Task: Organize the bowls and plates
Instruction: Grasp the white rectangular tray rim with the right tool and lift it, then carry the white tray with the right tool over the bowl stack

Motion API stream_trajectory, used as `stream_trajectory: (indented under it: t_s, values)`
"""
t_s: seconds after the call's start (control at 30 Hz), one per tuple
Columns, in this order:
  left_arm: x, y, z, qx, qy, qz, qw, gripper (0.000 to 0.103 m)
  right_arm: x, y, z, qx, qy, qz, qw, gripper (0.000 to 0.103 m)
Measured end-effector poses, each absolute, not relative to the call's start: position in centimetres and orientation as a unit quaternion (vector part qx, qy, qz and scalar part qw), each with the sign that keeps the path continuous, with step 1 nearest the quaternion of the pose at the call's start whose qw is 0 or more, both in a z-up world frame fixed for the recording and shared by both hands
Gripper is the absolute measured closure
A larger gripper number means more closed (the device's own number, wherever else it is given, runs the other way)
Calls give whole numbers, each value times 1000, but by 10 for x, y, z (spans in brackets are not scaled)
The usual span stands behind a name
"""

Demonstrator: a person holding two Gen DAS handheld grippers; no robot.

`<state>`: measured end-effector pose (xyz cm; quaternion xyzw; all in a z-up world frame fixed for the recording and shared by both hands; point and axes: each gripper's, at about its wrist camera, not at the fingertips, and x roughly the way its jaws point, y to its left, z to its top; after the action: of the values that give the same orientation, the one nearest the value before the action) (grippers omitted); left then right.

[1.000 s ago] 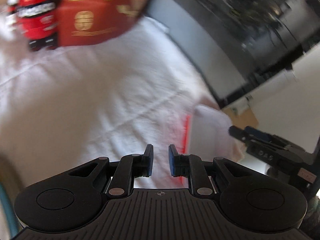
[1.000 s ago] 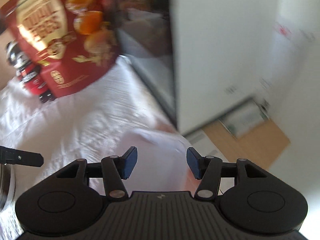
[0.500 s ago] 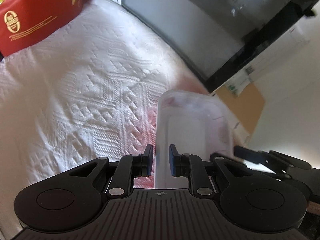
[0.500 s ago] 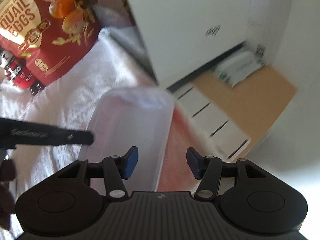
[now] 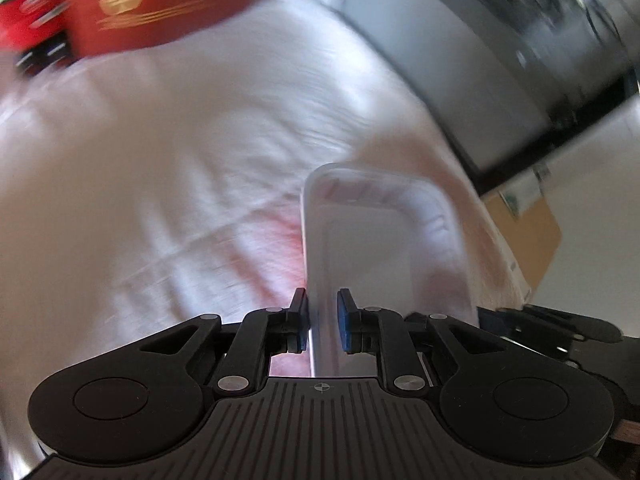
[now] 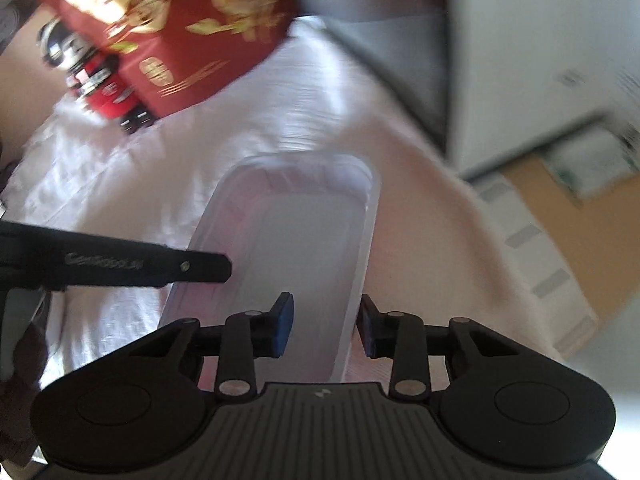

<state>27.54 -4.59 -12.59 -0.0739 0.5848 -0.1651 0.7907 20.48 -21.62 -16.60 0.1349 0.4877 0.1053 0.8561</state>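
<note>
A: Left wrist view. What is recorded?

B: The left gripper (image 5: 323, 319) is seen clamped on the left rim of a clear plastic tray (image 5: 384, 248), the wall pinched between the blue pads (image 5: 344, 320). The tray is set on a white embossed cloth (image 5: 160, 184). A red box (image 5: 140, 4) is noted at the far left, blurred.

A: Right wrist view?

B: The right gripper (image 6: 325, 325) is found spread wide, its fingers straddling the tray's (image 6: 304, 240) right rim without touching it. The left gripper's finger (image 6: 160, 266) is seen at the tray's left rim. A red can (image 6: 100, 84) is noted just beside the box (image 6: 172, 28).
</note>
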Motion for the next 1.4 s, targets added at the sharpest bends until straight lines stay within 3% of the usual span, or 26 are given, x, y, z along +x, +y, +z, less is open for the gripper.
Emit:
stream_trajectory:
  t_s: [0.4, 0.9, 1.17, 1.4]
  values:
    - [223, 67, -122, -163, 573, 14, 803, 86, 237, -101, -148, 39, 485, 270, 831, 68]
    - [224, 61, -136, -185, 569, 41, 800, 85, 248, -99, -159, 29, 505, 296, 810, 68]
    - [219, 51, -57, -166, 504, -12, 847, 85, 245, -119, -80, 40, 419, 282, 862, 68]
    - [199, 96, 25, -169, 456, -20, 874, 85, 228, -90, 5, 59, 347, 306, 885, 67]
